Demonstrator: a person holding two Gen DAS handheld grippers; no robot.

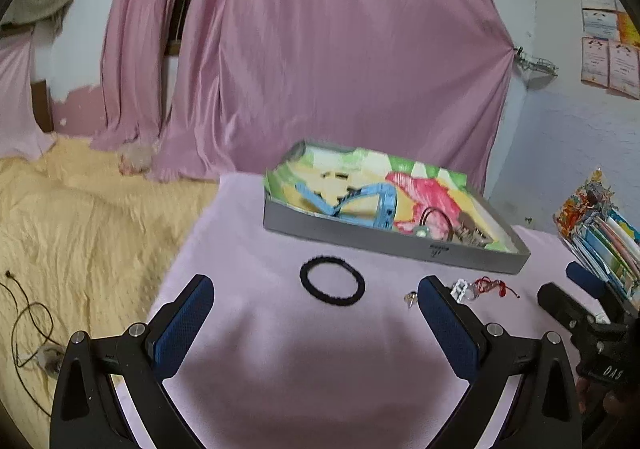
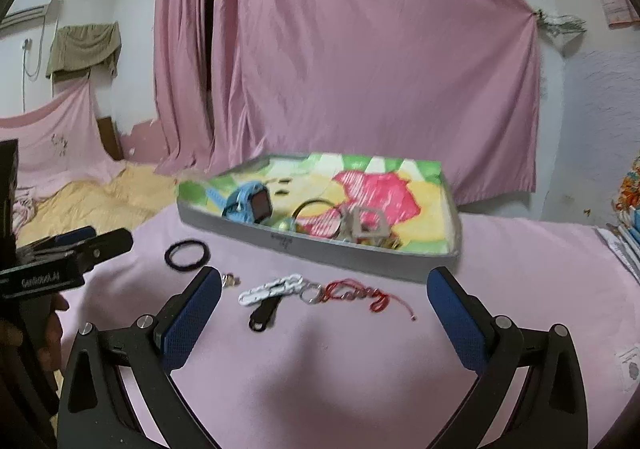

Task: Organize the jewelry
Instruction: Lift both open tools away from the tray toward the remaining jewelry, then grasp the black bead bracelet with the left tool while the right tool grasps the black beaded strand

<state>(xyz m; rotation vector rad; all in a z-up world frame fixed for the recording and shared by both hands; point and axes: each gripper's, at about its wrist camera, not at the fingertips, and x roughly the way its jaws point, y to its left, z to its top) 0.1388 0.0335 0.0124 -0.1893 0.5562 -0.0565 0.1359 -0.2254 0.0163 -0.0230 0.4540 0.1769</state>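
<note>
A shallow grey box with a colourful lining holds a blue watch, a dark bangle and other pieces. In front of it, on the pink cloth, lie a black beaded bracelet, a white chain, a red cord, a black tag and a small ring. My left gripper hangs open just short of the bracelet. My right gripper is open over the chain and cord.
The pink cloth covers the table; a yellow bedspread lies to the left with a dark cord on it. Pink curtains hang behind. Colourful cards are stacked at the right edge.
</note>
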